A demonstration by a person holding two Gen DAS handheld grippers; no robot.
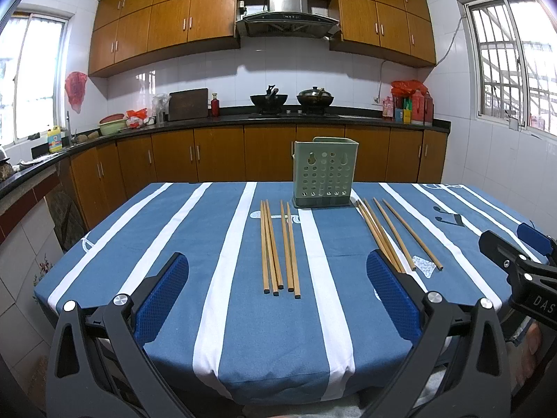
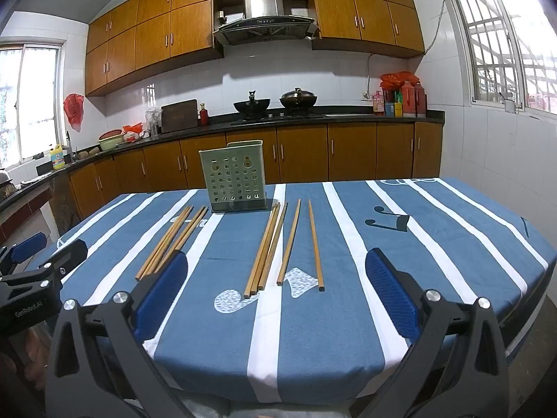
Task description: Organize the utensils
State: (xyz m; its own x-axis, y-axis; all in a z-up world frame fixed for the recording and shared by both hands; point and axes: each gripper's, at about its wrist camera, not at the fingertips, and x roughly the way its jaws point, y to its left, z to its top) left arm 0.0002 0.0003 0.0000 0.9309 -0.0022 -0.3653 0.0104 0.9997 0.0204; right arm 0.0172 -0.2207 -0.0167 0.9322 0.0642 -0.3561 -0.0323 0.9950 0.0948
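A pale green perforated utensil holder (image 1: pixel 324 173) stands upright at the far middle of the table; it also shows in the right wrist view (image 2: pixel 236 176). Two groups of wooden chopsticks lie flat in front of it: a left group (image 1: pixel 278 249) (image 2: pixel 172 240) and a right group (image 1: pixel 393 233) (image 2: pixel 278 249). My left gripper (image 1: pixel 276 299) is open and empty at the near table edge, facing the left group. My right gripper (image 2: pixel 276 299) is open and empty at the near edge, facing the right group. Each gripper shows at the other view's side edge.
The table carries a blue and white striped cloth (image 1: pixel 209 313). Behind it runs a kitchen counter (image 1: pixel 278 118) with woks, bottles and a cutting board. Windows are on both side walls.
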